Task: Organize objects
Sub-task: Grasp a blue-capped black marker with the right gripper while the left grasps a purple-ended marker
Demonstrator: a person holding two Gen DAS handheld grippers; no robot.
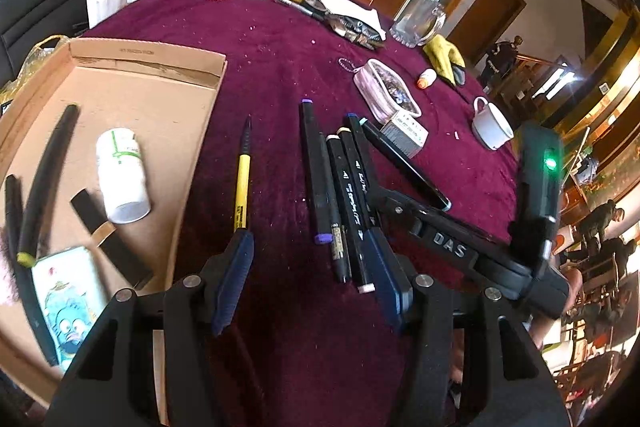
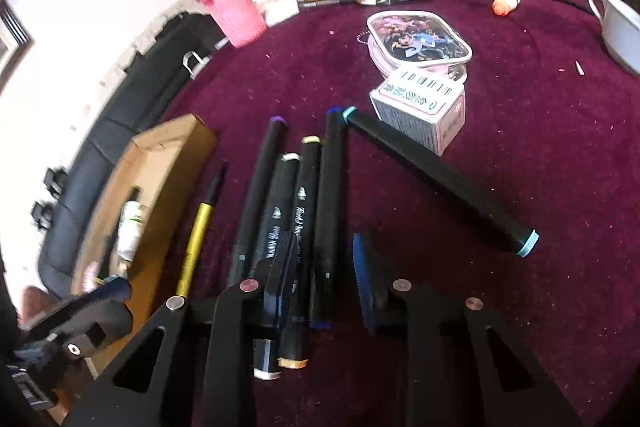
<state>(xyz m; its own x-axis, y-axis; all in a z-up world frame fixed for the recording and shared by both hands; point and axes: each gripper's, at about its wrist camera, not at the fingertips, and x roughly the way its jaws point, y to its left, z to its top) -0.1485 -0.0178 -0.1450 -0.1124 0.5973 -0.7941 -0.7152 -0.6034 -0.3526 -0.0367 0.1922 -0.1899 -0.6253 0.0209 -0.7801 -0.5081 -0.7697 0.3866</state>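
The left hand-held gripper (image 1: 310, 281) hangs open and empty above the burgundy worktop (image 1: 280, 59), the yellow pen (image 1: 243, 183) just ahead of its left finger and the cardboard tray (image 1: 168, 95) off to its left. The right hand-held gripper (image 2: 322, 277) has its jaws partly closed around the near ends of the bundle of black markers (image 2: 304, 211); whether the pads press yet I cannot tell. The step looks like gathering markers; next calls for a firm grip, then carrying them left to the tray.

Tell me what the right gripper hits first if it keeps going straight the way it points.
Probably the bundle of black markers: the right gripper straddles them already, the blue-capped marker lying between its fingers. Depth is unclear.
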